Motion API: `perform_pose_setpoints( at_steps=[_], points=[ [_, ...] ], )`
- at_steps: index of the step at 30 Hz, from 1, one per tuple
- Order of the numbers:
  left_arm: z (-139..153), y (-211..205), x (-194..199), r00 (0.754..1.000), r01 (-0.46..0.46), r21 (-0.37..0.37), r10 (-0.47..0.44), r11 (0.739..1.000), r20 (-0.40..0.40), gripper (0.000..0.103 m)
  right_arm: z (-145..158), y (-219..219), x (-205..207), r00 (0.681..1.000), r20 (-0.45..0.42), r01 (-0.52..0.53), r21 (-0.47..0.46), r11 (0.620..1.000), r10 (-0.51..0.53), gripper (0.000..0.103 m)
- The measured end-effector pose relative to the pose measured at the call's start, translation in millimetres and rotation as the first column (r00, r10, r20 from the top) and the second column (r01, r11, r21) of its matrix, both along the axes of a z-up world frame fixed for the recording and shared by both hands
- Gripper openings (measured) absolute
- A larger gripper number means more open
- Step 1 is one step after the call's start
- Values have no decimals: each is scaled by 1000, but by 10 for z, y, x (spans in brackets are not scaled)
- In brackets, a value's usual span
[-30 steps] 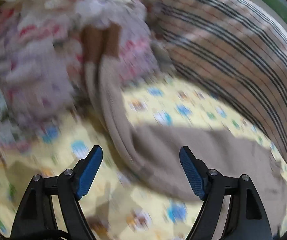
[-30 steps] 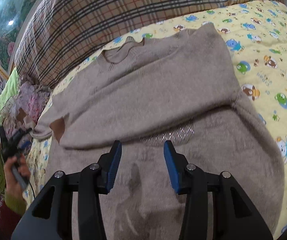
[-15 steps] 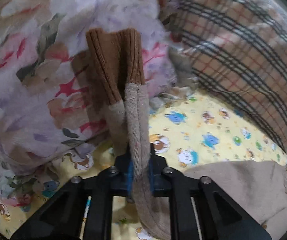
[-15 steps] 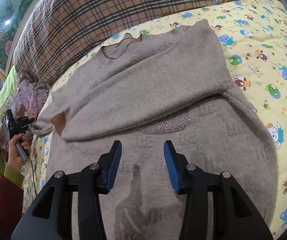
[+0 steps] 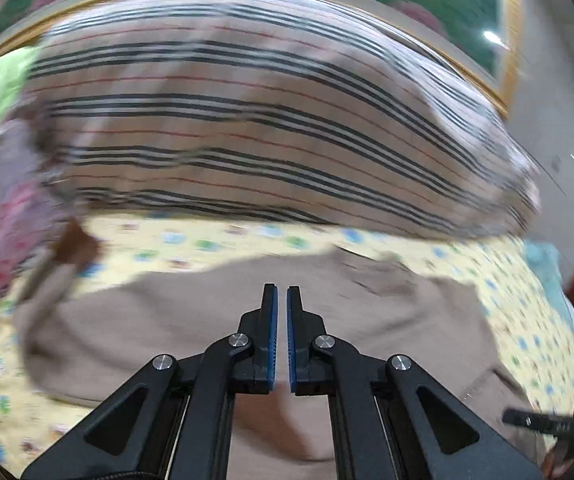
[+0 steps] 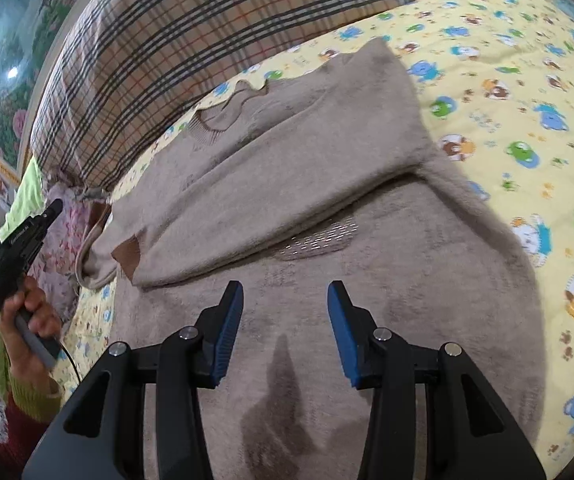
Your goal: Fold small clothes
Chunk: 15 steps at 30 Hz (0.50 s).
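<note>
With the left tool (image 5: 281,312) nearly closed on nothing and the right tool (image 6: 285,322) held open above the beige sweater (image 6: 327,208) spread on the bed (image 6: 527,80), the folded sleeve (image 6: 247,204) could be dragged askew by a careless grab.

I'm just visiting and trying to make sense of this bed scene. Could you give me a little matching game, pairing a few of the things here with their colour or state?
Things:
1. sweater
2. bedsheet
3. right gripper
4. left gripper

Descriptions:
A. yellow with cartoon animals
B. jaws nearly together, nothing between them
C. taupe, one sleeve folded across the chest
D. jaws apart, above the knit

Pairs: 1-C, 2-A, 3-D, 4-B
</note>
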<state>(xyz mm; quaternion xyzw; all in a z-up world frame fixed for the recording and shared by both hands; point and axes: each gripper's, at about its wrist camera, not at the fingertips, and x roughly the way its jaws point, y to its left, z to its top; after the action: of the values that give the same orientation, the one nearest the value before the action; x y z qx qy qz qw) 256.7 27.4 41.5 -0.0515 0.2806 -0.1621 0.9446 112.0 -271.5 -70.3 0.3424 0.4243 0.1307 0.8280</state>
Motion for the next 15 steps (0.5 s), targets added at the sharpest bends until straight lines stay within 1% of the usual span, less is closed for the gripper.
perform_pose_setpoints(
  at_steps=[1, 3, 4, 5, 6, 7, 8, 9, 10, 11, 12, 13, 15],
  points=[
    [-34, -111, -4, 1000, 13, 5, -13, 1000, -6, 2, 1, -43, -18, 1000, 0, 7, 1, 1000, -7, 45],
    [-99, -216, 8, 1000, 3, 25, -2, 1000, -23, 4, -3, -125, -59, 1000, -5, 21, -3, 1000, -21, 45],
    [-137, -215, 44, 999, -22, 45, 23, 999, -28, 10, -11, -162, -76, 1000, -7, 24, -1, 1000, -24, 45],
    [-187, -176, 86, 998, -57, 81, 60, 995, -35, 13, -20, -189, -90, 1000, -10, 26, -3, 1000, -26, 45],
    [-238, -98, 138, 995, -84, 110, 89, 990, -46, 20, -32, -216, -102, 999, -13, 29, -10, 1000, -29, 45],
    [-264, -18, 176, 992, -111, 136, 119, 984, -50, 36, -54, -249, -116, 999, -20, 34, -18, 999, -34, 45],
    [-295, 77, 226, 984, -159, 181, 170, 971, -46, 47, -78, -273, -121, 999, -26, 38, -20, 999, -38, 45],
    [-306, 199, 280, 975, -205, 220, 217, 954, -35, 65, -115, -294, -127, 998, -37, 44, -16, 999, -44, 45],
    [-325, 357, 337, 962, -261, 262, 274, 929, -11, 71, -142, -304, -129, 998, -46, 48, -12, 999, -48, 45],
    [-346, 503, 407, 947, -306, 299, 320, 904, 3, 74, -171, -309, -131, 997, -54, 51, -7, 999, -51, 45],
    [-371, 636, 517, 933, -339, 331, 359, 881, 0, 76, -193, -304, -129, 997, -59, 51, -2, 999, -51, 45],
    [-400, 802, 635, 920, -364, 355, 392, 861, -9, 76, -219, -278, -120, 997, -65, 47, -2, 999, -47, 45],
    [-462, 1131, 812, 898, -390, 380, 438, 839, -45, 76, -241, -233, -103, 997, -71, 39, -2, 999, -39, 45]
  ],
)
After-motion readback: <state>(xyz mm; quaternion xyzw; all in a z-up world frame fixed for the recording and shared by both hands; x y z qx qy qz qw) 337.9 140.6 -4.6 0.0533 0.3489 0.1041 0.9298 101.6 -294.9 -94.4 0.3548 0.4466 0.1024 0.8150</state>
